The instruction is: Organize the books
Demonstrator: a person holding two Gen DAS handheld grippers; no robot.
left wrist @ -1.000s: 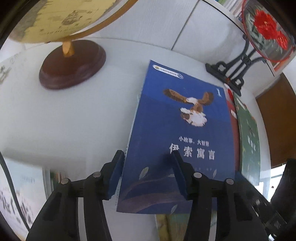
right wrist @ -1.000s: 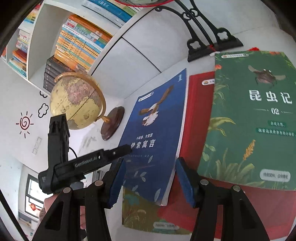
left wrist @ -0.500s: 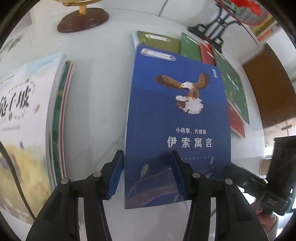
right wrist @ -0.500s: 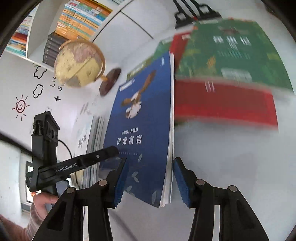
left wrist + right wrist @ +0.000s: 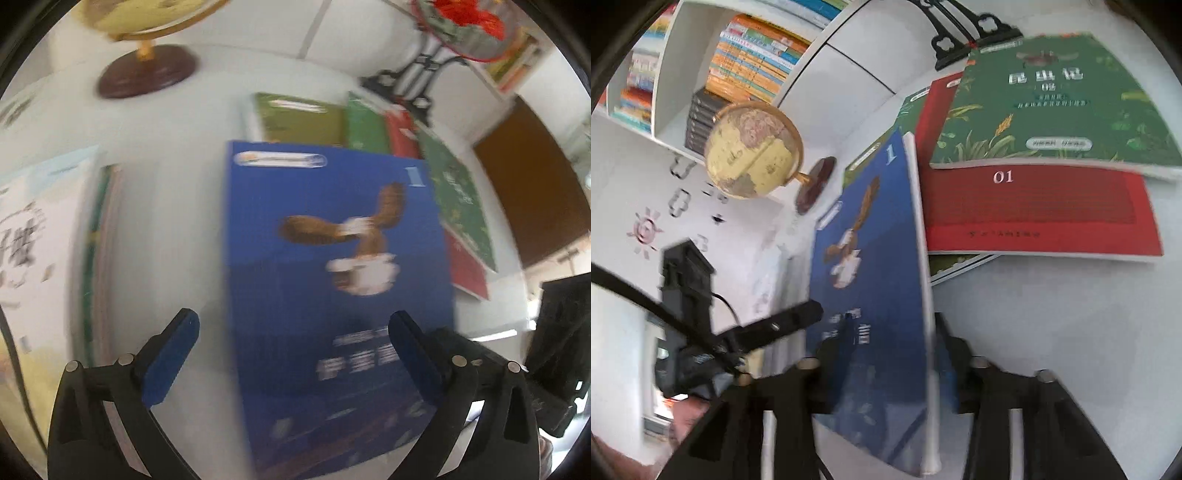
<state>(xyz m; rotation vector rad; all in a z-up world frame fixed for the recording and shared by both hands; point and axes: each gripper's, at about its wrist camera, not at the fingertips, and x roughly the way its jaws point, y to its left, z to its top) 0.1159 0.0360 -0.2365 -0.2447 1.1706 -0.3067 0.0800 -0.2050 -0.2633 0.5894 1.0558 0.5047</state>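
Note:
A blue book (image 5: 332,277) with an eagle on its cover sits tilted up off the white table (image 5: 166,221), its page edge toward the right wrist camera. My left gripper (image 5: 293,350) is opening and stands wide, its pads clear of the cover; the same gripper shows as a black tool (image 5: 738,339) left of the blue book (image 5: 875,266). My right gripper (image 5: 890,350) is closing, one finger on the cover and the other behind the white page edge, and it holds the book up. The picture is blurred there.
A green book (image 5: 1052,107) lies on a red book (image 5: 1034,210), with more green books under them at the back right. A pale book pile (image 5: 33,240) lies at the left. A globe (image 5: 753,151), a fan stand (image 5: 417,85) and a bookshelf (image 5: 746,66) stand behind.
The left jaws sprang wide open and let go of the blue book. The right jaws narrowed onto its page edge, and the book tipped up from flat.

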